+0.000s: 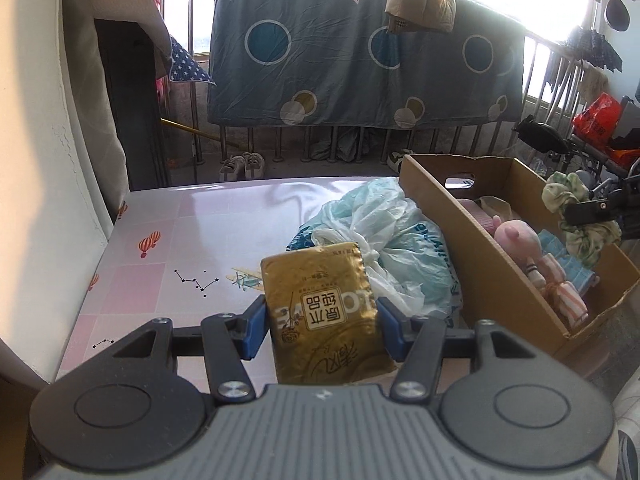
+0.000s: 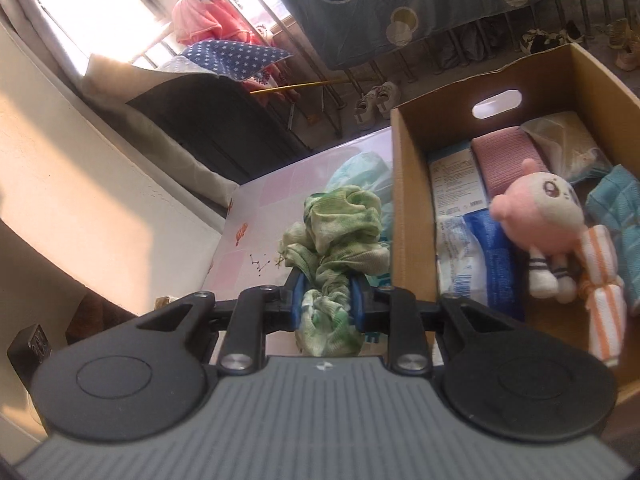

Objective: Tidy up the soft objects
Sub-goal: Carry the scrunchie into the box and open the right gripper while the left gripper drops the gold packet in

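My left gripper (image 1: 322, 322) is shut on a gold tissue pack (image 1: 320, 312), held above the pink table (image 1: 160, 240). A green and white scrunchie (image 2: 340, 236) is pinched between the blue pads of my right gripper (image 2: 329, 300). In the left wrist view that scrunchie (image 1: 576, 216) hangs with the right gripper (image 1: 592, 212) over the cardboard box (image 1: 448, 248). Inside the box (image 2: 412, 184) lie a pink plush toy (image 2: 540, 216), folded towels, an orange striped cloth (image 2: 604, 300) and blue and white packs.
A heap of pale plastic bags (image 1: 384, 240) lies on the table between the tissue pack and the box. A blue quilt (image 1: 360, 52) hangs on the metal railing behind. Shoes (image 1: 242, 166) sit on the floor. A cream wall (image 1: 40, 160) borders the table's left side.
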The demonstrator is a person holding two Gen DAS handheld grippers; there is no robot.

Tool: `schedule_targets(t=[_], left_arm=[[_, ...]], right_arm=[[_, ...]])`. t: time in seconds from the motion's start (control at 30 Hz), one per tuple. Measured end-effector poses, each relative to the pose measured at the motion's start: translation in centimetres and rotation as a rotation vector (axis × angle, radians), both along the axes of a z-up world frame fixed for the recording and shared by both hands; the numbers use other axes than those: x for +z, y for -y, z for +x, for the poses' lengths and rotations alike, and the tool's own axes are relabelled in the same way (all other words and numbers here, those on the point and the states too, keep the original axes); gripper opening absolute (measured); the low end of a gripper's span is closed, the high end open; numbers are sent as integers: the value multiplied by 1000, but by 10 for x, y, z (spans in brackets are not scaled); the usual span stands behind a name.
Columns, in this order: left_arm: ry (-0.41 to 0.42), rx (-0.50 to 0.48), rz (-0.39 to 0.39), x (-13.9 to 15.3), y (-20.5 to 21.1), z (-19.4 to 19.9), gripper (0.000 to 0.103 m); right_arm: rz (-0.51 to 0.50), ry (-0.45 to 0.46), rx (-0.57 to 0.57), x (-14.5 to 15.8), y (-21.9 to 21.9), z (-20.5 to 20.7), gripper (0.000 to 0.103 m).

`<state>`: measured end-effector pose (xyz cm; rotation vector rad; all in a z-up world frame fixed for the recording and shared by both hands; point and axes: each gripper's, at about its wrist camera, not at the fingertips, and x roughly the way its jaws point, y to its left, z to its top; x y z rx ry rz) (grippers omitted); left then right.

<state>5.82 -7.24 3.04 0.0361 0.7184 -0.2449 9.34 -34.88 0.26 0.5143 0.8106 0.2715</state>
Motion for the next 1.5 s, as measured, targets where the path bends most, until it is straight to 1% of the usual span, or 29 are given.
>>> schedule_targets(t=[0.13, 0.23, 0.33, 0.43, 0.5, 0.53, 0.63, 0.7, 0.83, 0.9, 0.93, 0.97, 1.0, 1.1, 1.13, 1.27, 1.3, 1.47, 1.5], left_arm=[[-22, -35, 3, -7, 20, 4, 58], [-36, -55, 15, -12, 32, 8, 58], [-49, -68, 32, -15, 43, 10, 58], [-59, -79, 44, -16, 51, 15, 58], [-60, -86, 51, -15, 56, 17, 58], [-60, -90, 54, -14, 59, 18, 58], [-58, -116, 65, -11, 70, 22, 58], [-57, -139, 69, -8, 78, 25, 58], [-53, -218, 75, 3, 108, 33, 58], [-49, -278, 71, 10, 129, 38, 58], [-55, -313, 64, 13, 141, 41, 58], [-70, -345, 56, 15, 153, 43, 58], [-90, -377, 44, 17, 166, 46, 58], [-174, -462, 2, 14, 206, 58, 58], [-221, -488, -13, 9, 225, 64, 58], [-355, -510, -29, -15, 284, 86, 58], [-376, -513, -33, -19, 294, 90, 58], [-499, -523, -127, -49, 353, 112, 59], [-534, -521, -153, -57, 361, 115, 63]], right_arm=[[-40, -49, -107, -19, 47, -20, 24], [-57, -97, -141, -41, 68, -22, 24], [-97, -126, -153, -60, 73, -16, 26], [-138, -171, -141, -79, 74, -1, 31], [-131, -203, -128, -89, 76, 6, 37], [-127, -205, -126, -91, 77, 7, 40], [-119, -179, -130, -86, 80, 3, 42], [-93, -146, -155, -76, 86, -6, 46], [21, -44, -237, -46, 106, -42, 51], [64, 12, -283, -33, 116, -64, 55], [77, 45, -310, -26, 121, -78, 59], [81, 68, -335, -21, 125, -89, 64], [81, 86, -359, -16, 128, -99, 66], [75, 119, -429, -10, 136, -130, 68], [81, 126, -454, -11, 138, -141, 68], [99, 140, -511, -16, 144, -174, 68], [97, 142, -522, -18, 146, -180, 68], [72, 134, -568, -27, 154, -195, 69], [70, 130, -576, -30, 156, -196, 70]])
